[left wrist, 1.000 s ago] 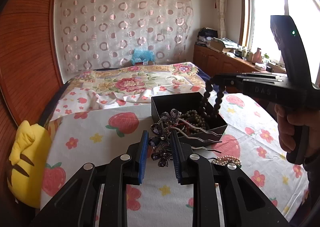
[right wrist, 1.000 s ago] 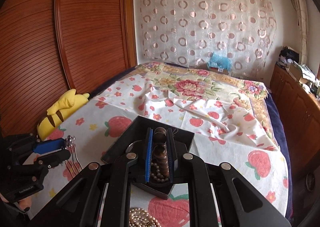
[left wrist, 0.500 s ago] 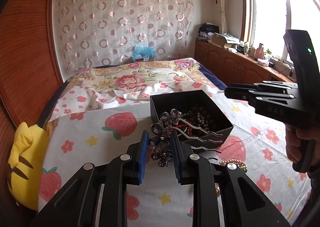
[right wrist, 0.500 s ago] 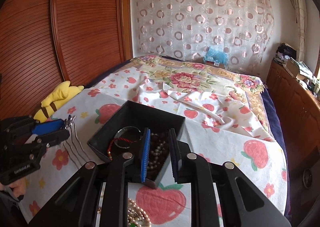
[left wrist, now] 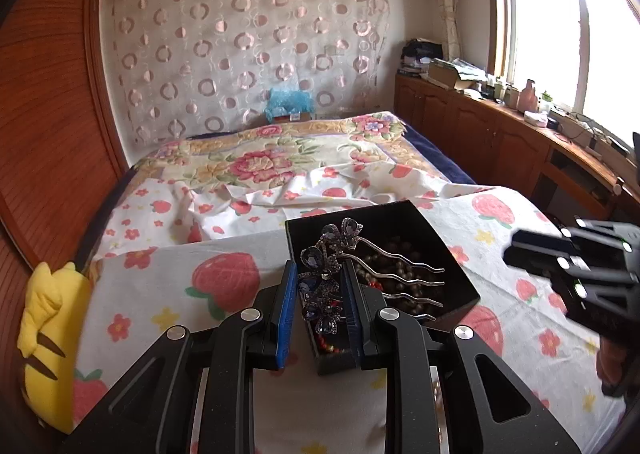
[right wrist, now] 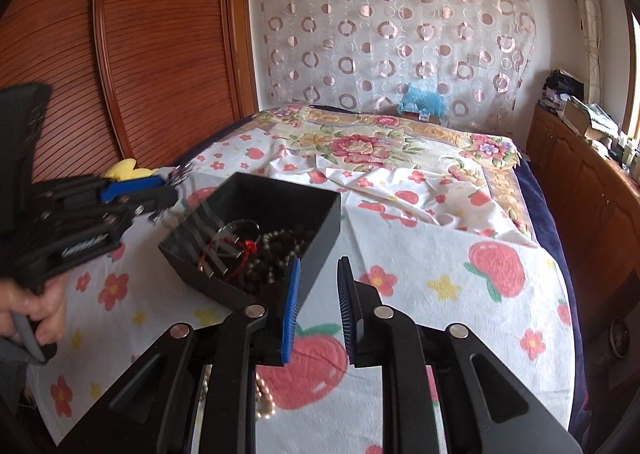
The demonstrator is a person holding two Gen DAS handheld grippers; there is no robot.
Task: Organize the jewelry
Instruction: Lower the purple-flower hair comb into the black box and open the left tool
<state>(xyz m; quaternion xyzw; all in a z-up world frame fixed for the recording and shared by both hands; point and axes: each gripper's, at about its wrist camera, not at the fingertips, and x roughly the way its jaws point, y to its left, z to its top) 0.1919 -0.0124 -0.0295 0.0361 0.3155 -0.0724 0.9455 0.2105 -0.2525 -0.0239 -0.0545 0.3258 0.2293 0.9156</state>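
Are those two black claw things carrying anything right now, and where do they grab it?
The left gripper clamps the hair comb by its purple flower head. The right gripper holds nothing.

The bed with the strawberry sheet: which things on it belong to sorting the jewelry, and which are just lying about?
Belonging to the job:
- purple jewelled flower hair comb, clamped in the left tool
- black square box holding dark bead strings
- pearl strand on the sheet

Lying about:
- yellow plush toy
- blue crinkled bag

Both grippers: black frames w/ silver screws, blue ribbed pads on fingers [left wrist: 286, 308].
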